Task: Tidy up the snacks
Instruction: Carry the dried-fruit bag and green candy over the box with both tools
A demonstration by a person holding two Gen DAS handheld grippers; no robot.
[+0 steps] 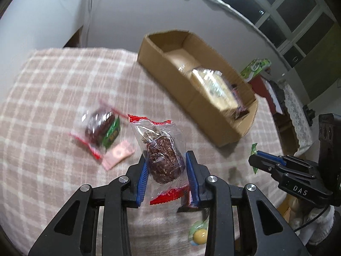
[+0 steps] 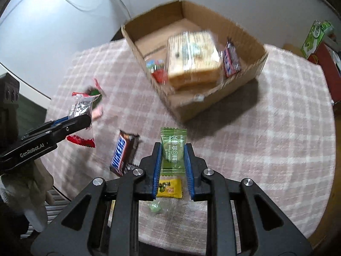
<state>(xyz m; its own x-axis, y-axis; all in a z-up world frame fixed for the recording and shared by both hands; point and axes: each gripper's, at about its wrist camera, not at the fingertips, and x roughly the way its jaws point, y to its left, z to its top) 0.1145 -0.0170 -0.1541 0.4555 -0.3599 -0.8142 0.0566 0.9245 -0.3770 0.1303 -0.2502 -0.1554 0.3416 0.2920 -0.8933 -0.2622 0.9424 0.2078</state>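
Observation:
In the left wrist view my left gripper [image 1: 167, 166] is shut on a clear packet with red ends [image 1: 164, 160] that holds a brown snack, lifted off the table. In the right wrist view my right gripper [image 2: 172, 155] is shut on a green plum-slice packet [image 2: 173, 149], also raised. Each gripper shows in the other's view: the right gripper [image 1: 255, 162] at the right, the left gripper [image 2: 85, 119] at the left. Beyond both stands an open cardboard box [image 2: 213, 100] with wrapped bread [image 2: 191, 57], a Snickers bar [image 2: 231, 60] and a small red packet [image 2: 157, 68] inside.
On the pink checked tablecloth [image 2: 277, 128] lie a Snickers bar [image 2: 122, 154], a yellow packet [image 2: 169, 188], a pale green candy [image 2: 155, 207], another clear red-ended packet [image 1: 102, 130] and a pink sachet [image 1: 118, 154]. A green carton [image 2: 313, 38] stands beyond the table's right edge.

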